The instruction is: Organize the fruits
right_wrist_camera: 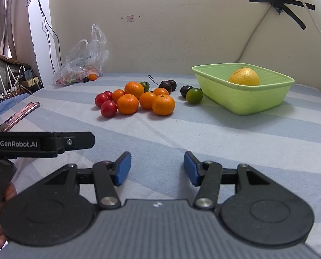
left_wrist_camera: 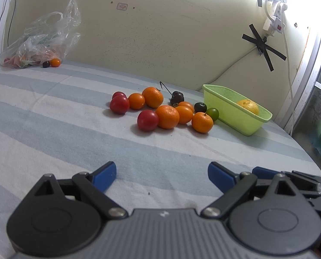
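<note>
Both my left gripper [left_wrist_camera: 162, 173] and right gripper [right_wrist_camera: 157, 166] hang empty, jaws spread wide, well short of the fruit pile [right_wrist_camera: 136, 99] on the striped table [right_wrist_camera: 203, 133]. One orange [right_wrist_camera: 244, 77] already sits in the green basket [right_wrist_camera: 257, 101] beside it, probably where the rest belong.

A cloth [right_wrist_camera: 203, 129] striped pale blue and white carries orange mandarins [right_wrist_camera: 163, 105], red tomatoes [right_wrist_camera: 108, 108], dark purple cherries [right_wrist_camera: 166, 86] and a green tomato [right_wrist_camera: 194, 95]. Near its far right corner, a lime-green basket [right_wrist_camera: 242, 101] holds a yellow-orange citrus [right_wrist_camera: 244, 76]; both black grippers have blue fingertips [right_wrist_camera: 122, 170]
</note>
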`<state>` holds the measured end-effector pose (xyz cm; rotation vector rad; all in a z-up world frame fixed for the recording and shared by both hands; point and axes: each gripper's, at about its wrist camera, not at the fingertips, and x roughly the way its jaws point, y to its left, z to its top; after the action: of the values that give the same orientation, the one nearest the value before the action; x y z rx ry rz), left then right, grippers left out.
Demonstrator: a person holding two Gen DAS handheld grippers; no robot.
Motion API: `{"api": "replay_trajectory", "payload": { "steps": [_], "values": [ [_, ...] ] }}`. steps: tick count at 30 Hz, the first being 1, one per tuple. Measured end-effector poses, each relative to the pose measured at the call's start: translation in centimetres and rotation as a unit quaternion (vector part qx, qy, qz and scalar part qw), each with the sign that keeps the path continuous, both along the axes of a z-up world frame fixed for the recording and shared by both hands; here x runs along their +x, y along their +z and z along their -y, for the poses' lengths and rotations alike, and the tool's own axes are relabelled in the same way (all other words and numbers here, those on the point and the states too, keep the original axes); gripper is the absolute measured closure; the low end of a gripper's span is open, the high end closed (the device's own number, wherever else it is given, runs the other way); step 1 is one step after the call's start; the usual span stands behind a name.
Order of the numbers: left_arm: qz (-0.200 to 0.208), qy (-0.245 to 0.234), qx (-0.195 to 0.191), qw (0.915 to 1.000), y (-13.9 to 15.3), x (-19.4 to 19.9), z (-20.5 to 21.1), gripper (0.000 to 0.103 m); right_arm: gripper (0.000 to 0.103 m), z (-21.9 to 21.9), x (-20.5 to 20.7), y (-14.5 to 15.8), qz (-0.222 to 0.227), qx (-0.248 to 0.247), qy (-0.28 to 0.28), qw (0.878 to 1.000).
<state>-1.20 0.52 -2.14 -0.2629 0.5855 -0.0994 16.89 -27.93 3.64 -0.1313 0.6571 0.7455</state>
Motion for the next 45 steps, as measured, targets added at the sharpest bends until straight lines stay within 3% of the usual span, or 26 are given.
{"api": "replay_trajectory", "payload": {
  "steps": [28,34,38,42,45],
  "values": [
    [-0.008,-0.01,-0.001,0.9999,0.3,0.6,-0.5,0.008,0.046,-0.1,0.1,0.1,0.001,-0.005,0.002,1.0],
    [0.0,-0.016,0.015,0.9998,1.4,2.6,-2.8,0.008,0.049,-0.7,1.2,0.6,-0.015,0.001,0.019,1.0],
    [0.006,-0.037,0.056,0.9977,2.1,4.7,-3.1,0.008,0.054,-2.0,2.4,0.9,-0.003,-0.006,0.036,0.999],
    [-0.002,-0.072,0.073,0.9947,1.9,6.7,-3.1,0.028,0.06,-4.0,3.6,1.3,0.016,-0.01,0.066,0.998],
    [-0.012,-0.095,0.041,0.9946,1.7,8.0,-3.9,0.034,0.064,-5.7,4.5,1.1,0.041,-0.027,0.097,0.994]
  ]
}}
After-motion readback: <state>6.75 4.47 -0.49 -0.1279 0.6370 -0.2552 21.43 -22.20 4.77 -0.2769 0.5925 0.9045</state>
